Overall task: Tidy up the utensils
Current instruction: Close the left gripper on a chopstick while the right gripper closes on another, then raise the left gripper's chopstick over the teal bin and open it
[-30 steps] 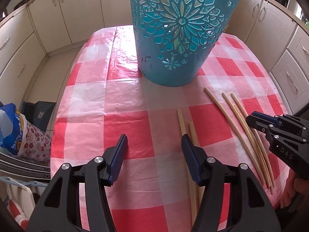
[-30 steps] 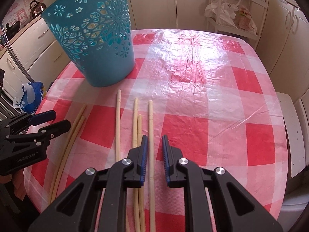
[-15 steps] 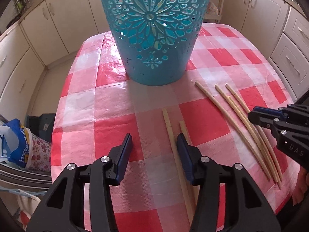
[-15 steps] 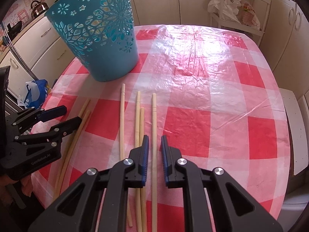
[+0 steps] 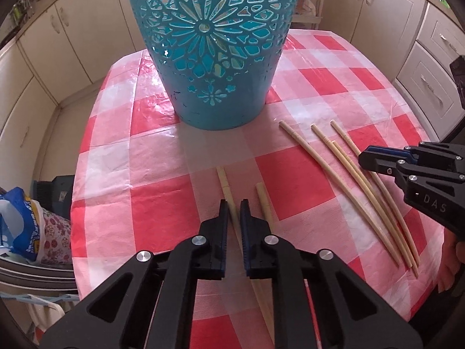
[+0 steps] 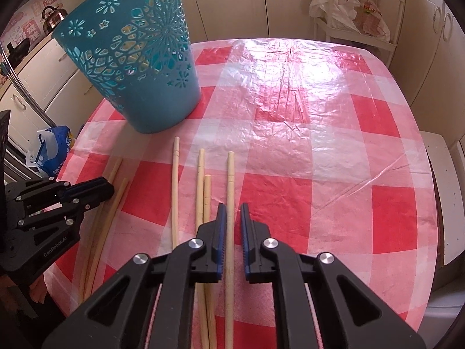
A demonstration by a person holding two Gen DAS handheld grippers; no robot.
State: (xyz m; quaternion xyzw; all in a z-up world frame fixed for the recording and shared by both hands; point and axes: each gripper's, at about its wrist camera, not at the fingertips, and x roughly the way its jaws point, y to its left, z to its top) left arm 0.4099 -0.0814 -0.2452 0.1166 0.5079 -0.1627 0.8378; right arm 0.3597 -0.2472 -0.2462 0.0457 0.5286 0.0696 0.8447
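Several pale wooden chopsticks lie on a red and white checked tablecloth (image 5: 290, 183) in front of a teal cut-out basket (image 5: 212, 49). My left gripper (image 5: 233, 203) is nearly shut around the left chopstick (image 5: 225, 184) of a pair, with a second chopstick (image 5: 263, 200) just to its right. My right gripper (image 6: 231, 208) is nearly shut around the rightmost chopstick (image 6: 230, 174) of a group. Whether either pair of jaws grips its stick or just straddles it is unclear. The basket (image 6: 136, 69) stands to the far left in the right wrist view.
Three more chopsticks (image 6: 189, 183) lie left of my right gripper. Cream cabinets (image 5: 58, 37) surround the table. A blue bag (image 5: 17, 226) sits on the floor at the left. A white rack with plastic bags (image 6: 351, 11) stands beyond the table.
My left gripper has closed from wide open to nearly shut and shifted right over a chopstick. My right gripper has stayed narrow and lined up over the rightmost chopstick.
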